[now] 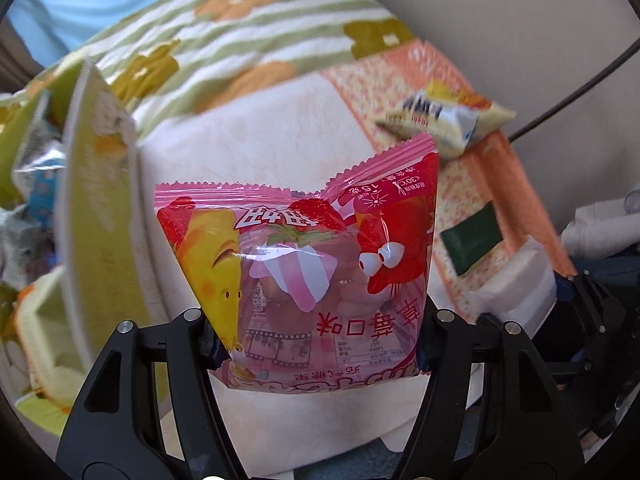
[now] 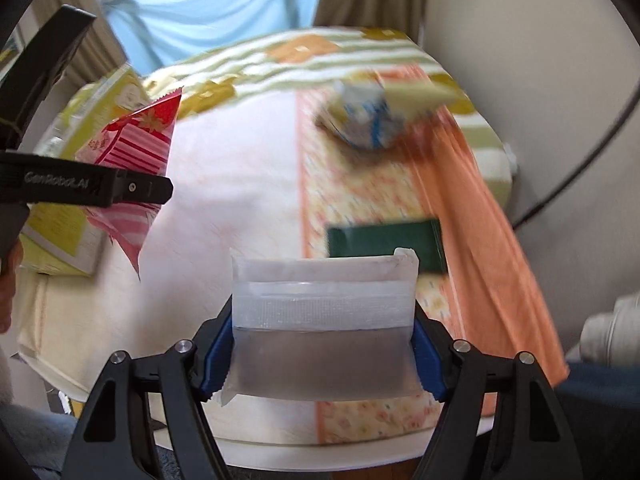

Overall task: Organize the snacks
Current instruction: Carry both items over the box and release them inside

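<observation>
My left gripper [image 1: 320,344] is shut on a pink strawberry marshmallow packet [image 1: 304,276], held upright above the table. The same packet [image 2: 136,148] and the left gripper [image 2: 120,190] show at the left of the right wrist view. My right gripper [image 2: 320,360] is shut on a translucent white packet [image 2: 324,320], also seen at the right of the left wrist view [image 1: 516,280]. A yellow-green snack box [image 1: 96,208] stands open at the left, with several wrappers inside. A dark green packet [image 2: 384,244] and a blue-and-yellow packet [image 2: 376,116] lie on the cloth.
The round table [image 2: 224,184] carries a white cloth and an orange floral runner [image 2: 360,200]. A green striped cloth [image 1: 248,36] lies behind. A beige wall [image 2: 540,60] with a black cable [image 2: 580,168] stands at the right. Blue curtain [image 2: 216,4] behind.
</observation>
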Tool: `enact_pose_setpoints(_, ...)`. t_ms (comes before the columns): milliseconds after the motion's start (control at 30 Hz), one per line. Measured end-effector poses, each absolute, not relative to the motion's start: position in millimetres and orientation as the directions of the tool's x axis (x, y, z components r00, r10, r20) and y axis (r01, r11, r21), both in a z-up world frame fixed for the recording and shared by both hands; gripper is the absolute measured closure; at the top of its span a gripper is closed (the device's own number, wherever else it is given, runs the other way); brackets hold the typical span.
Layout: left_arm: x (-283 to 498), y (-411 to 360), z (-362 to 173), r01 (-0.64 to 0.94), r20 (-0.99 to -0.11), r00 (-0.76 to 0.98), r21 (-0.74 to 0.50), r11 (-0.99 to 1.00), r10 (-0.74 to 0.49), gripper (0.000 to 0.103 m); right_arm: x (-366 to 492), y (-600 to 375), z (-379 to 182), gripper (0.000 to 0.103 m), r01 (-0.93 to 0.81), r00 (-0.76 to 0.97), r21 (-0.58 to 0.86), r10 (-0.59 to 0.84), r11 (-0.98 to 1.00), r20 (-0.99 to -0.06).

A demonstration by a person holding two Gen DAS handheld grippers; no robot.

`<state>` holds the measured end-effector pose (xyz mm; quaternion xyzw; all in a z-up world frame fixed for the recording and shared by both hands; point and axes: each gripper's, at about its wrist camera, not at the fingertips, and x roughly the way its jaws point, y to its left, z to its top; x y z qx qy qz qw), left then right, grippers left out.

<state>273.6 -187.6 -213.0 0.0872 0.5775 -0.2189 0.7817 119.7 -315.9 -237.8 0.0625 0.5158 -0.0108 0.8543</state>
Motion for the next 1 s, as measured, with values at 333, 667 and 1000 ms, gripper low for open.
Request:
enact_pose_setpoints(333,278.5,-96.8,-114.6,0.322,-0.850,0.448,-0.137,0.937,-0.278,0.041,159.8,-269.6,-159.8,0.032,-0.131,0.594,0.054,0.122,0.990,-0.795)
enact_pose_setpoints(667,288.2,31.9,-101.7,0.132,-0.839,0.516,-0.123,0.984,-0.174,0.041,211.3,-162.1,-99.1,0.032,-0.341,0.642,0.068,0.285,0.938,-0.712)
enact_pose_setpoints(1000,297.1,113.4,-150.5,0.049,-0.896,0.430,-0.100,0.994,-0.112,0.040,254.8,-68.6,-107.5,0.032,-0.423,0.575,0.127,0.374,0.897,-0.727)
